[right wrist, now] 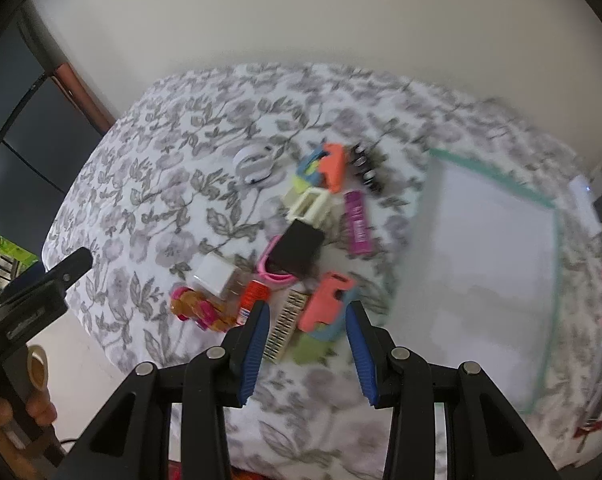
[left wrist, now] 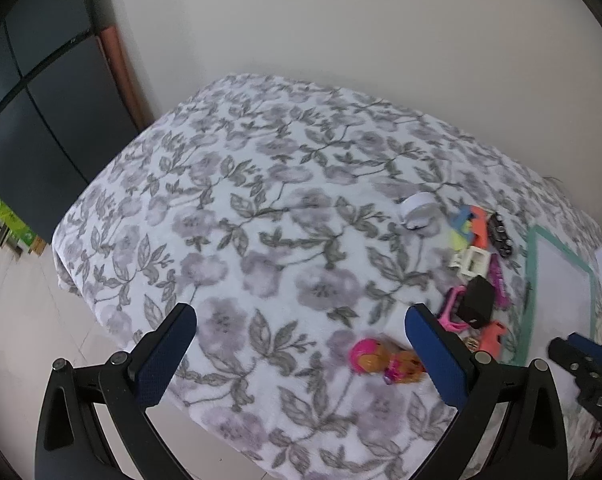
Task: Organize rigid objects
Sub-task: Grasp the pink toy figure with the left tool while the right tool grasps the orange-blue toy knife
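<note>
A pile of small rigid objects lies on a floral bedspread (right wrist: 161,168). In the right wrist view I see a black box (right wrist: 299,250), a cream frame (right wrist: 311,206), a purple pack (right wrist: 358,224), orange clips (right wrist: 327,300) (right wrist: 335,166), a white cube (right wrist: 215,274), a pink and gold toy (right wrist: 199,308) and a comb-like strip (right wrist: 287,330). My right gripper (right wrist: 305,316) is open and empty, just above the near orange clip. My left gripper (left wrist: 301,318) is open and empty over the bedspread, left of the pink toy (left wrist: 385,358) and the black box (left wrist: 477,300).
A white board with a green border (right wrist: 485,248) lies right of the pile. A white round item (right wrist: 255,164) sits at the pile's far side. A dark cabinet (left wrist: 33,92) stands left of the bed. The bed's front edge drops to a tiled floor (left wrist: 17,312).
</note>
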`<state>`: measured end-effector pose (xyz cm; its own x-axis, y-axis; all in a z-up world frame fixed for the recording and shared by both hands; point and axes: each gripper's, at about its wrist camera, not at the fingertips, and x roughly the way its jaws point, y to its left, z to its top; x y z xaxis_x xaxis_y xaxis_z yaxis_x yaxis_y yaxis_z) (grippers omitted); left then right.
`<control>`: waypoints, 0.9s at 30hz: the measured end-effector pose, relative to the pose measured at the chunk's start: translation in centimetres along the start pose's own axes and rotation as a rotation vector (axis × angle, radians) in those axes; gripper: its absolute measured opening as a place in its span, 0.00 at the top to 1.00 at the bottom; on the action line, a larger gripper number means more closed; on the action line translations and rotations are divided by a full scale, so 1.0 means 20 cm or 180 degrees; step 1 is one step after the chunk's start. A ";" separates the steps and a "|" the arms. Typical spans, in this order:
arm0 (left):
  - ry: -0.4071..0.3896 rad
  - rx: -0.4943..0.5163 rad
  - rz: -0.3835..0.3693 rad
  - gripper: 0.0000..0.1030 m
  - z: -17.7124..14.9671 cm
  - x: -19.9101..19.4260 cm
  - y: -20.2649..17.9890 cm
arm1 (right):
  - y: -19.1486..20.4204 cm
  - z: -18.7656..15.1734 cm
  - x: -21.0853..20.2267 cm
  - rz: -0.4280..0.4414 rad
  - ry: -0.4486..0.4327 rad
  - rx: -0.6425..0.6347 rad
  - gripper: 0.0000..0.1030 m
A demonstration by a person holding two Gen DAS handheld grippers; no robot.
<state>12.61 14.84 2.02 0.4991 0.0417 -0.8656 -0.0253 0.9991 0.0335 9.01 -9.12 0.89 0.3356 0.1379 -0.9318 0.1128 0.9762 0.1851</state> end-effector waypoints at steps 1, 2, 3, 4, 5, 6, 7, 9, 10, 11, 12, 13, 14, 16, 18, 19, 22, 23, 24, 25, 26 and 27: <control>0.0054 -0.0019 -0.0022 0.00 -0.01 0.04 0.01 | 0.01 0.01 0.04 -0.0002 0.0043 0.0012 0.58; 0.0101 -0.0027 -0.0049 0.00 -0.01 0.06 0.01 | 0.02 0.01 0.09 -0.0007 0.0086 0.0024 0.58; 0.0173 -0.0033 -0.0092 0.00 -0.03 0.11 0.01 | 0.02 0.01 0.15 -0.0019 0.0143 0.0037 0.58; 0.0216 -0.0030 -0.0114 0.00 -0.04 0.14 0.01 | 0.00 0.00 0.18 -0.0026 0.0195 0.0049 0.58; 0.0279 -0.0020 -0.0142 0.00 -0.06 0.18 0.00 | -0.01 -0.01 0.23 -0.0045 0.0244 0.0068 0.58; 0.0333 -0.0009 -0.0166 0.00 -0.08 0.21 -0.01 | -0.02 -0.01 0.27 -0.0069 0.0293 0.0097 0.58; 0.0371 0.0004 -0.0186 0.00 -0.10 0.24 -0.03 | -0.04 -0.02 0.30 -0.0083 0.0331 0.0120 0.58; 0.0472 0.0029 -0.0251 0.00 -0.13 0.31 -0.07 | -0.07 -0.02 0.35 -0.0121 0.0383 0.0157 0.58; 0.0525 0.0035 -0.0297 0.00 -0.15 0.34 -0.08 | -0.09 -0.02 0.38 -0.0144 0.0408 0.0173 0.58; 0.0568 0.0038 -0.0337 0.00 -0.16 0.36 -0.10 | -0.10 -0.03 0.40 -0.0160 0.0431 0.0187 0.58; 0.0614 0.0040 -0.0382 0.00 -0.17 0.39 -0.12 | -0.11 -0.03 0.42 -0.0168 0.0454 0.0198 0.58; 0.0645 0.0050 -0.0410 0.00 -0.19 0.41 -0.14 | -0.13 -0.03 0.45 -0.0177 0.0482 0.0211 0.58; 0.0672 0.0069 -0.0438 0.00 -0.20 0.43 -0.16 | -0.14 -0.03 0.47 -0.0190 0.0503 0.0223 0.58; 0.0698 0.0114 -0.0466 0.00 -0.22 0.45 -0.19 | -0.16 -0.04 0.51 -0.0218 0.0553 0.0246 0.58; 0.0723 0.0165 -0.0488 0.00 -0.24 0.48 -0.22 | -0.18 -0.03 0.53 -0.0192 0.0542 0.0275 0.58; 0.0735 0.0186 -0.0491 0.00 -0.24 0.49 -0.24 | -0.18 -0.03 0.53 -0.0196 0.0534 0.0269 0.58; 0.0774 0.0201 -0.0507 0.00 -0.26 0.53 -0.26 | -0.16 -0.02 0.54 -0.0249 0.0504 0.0205 0.57; 0.0785 0.0203 -0.0510 0.00 -0.26 0.54 -0.27 | -0.16 -0.02 0.54 -0.0272 0.0497 0.0181 0.57; 0.0796 0.0211 -0.0502 0.00 -0.27 0.55 -0.28 | -0.15 -0.01 0.54 -0.0292 0.0496 0.0161 0.56; 0.0804 0.0224 -0.0493 0.00 -0.28 0.56 -0.29 | -0.15 -0.01 0.54 -0.0304 0.0499 0.0157 0.56; 0.0807 0.0237 -0.0491 0.00 -0.28 0.56 -0.30 | -0.14 -0.01 0.54 -0.0301 0.0509 0.0157 0.56; 0.0806 0.0251 -0.0485 0.00 -0.29 0.56 -0.30 | -0.15 0.00 0.54 -0.0292 0.0507 0.0163 0.56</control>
<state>13.45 9.26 -10.81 0.2601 -0.1016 -0.9602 0.1056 0.9915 -0.0763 12.23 -10.52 -9.77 0.1697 0.0775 -0.9824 0.1849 0.9767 0.1090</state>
